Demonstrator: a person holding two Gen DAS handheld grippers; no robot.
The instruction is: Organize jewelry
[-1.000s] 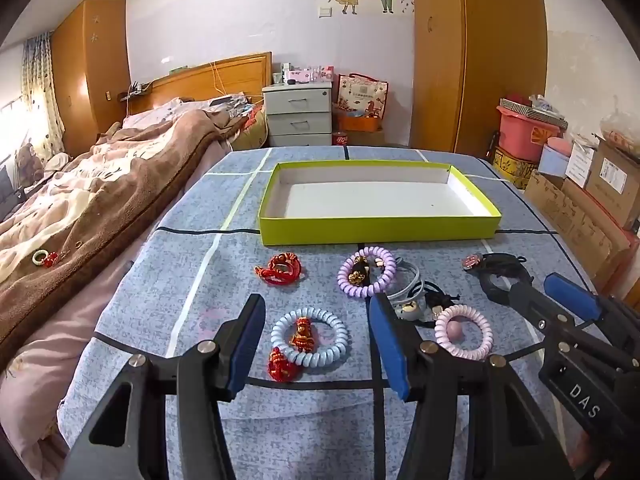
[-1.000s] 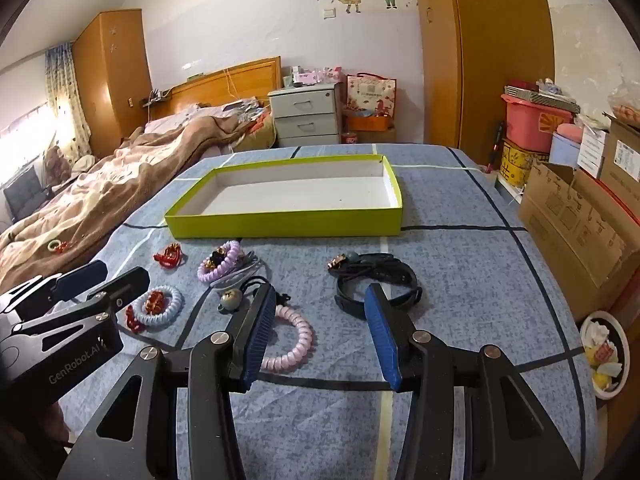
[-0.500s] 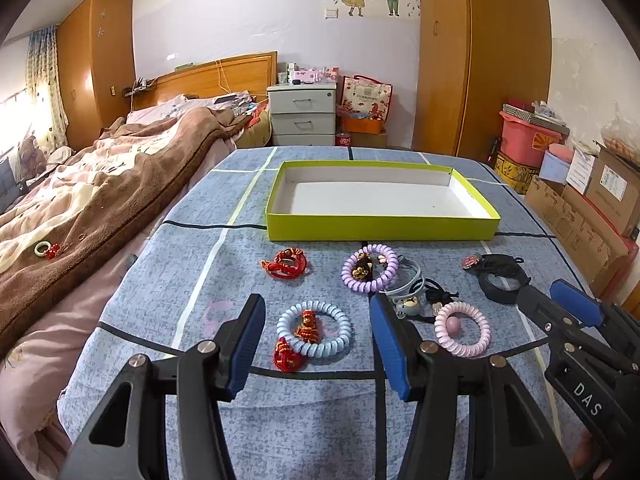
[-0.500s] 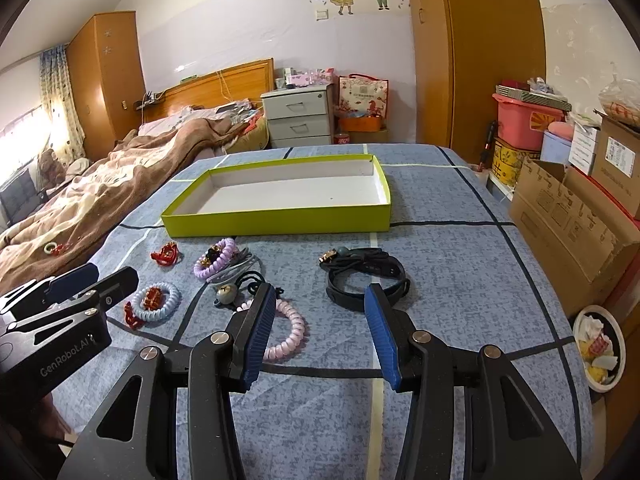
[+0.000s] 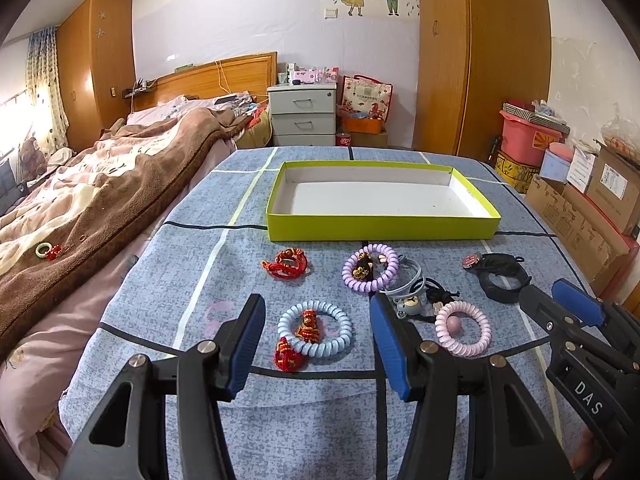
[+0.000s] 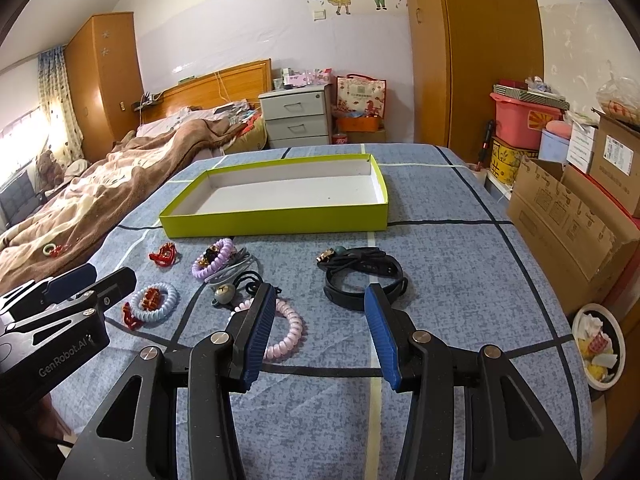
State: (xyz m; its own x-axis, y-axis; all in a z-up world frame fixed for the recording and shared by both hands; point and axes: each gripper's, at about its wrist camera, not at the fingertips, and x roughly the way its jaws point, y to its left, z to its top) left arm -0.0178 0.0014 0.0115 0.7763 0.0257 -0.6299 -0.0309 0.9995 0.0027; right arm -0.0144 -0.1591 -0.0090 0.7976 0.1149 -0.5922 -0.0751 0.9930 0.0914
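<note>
Now both grippers, left gripper (image 5: 316, 336) and right gripper (image 6: 320, 328), gape wide, holding nothing, above hair ties (image 5: 315, 328) scattered before the green box (image 5: 380, 228).

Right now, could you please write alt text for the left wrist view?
The left gripper, jaws open and empty, hangs over a blue coil bracelet on a blue patterned cloth. Purple and pink coil bracelets lie nearby; an empty green tray sits beyond.
</note>
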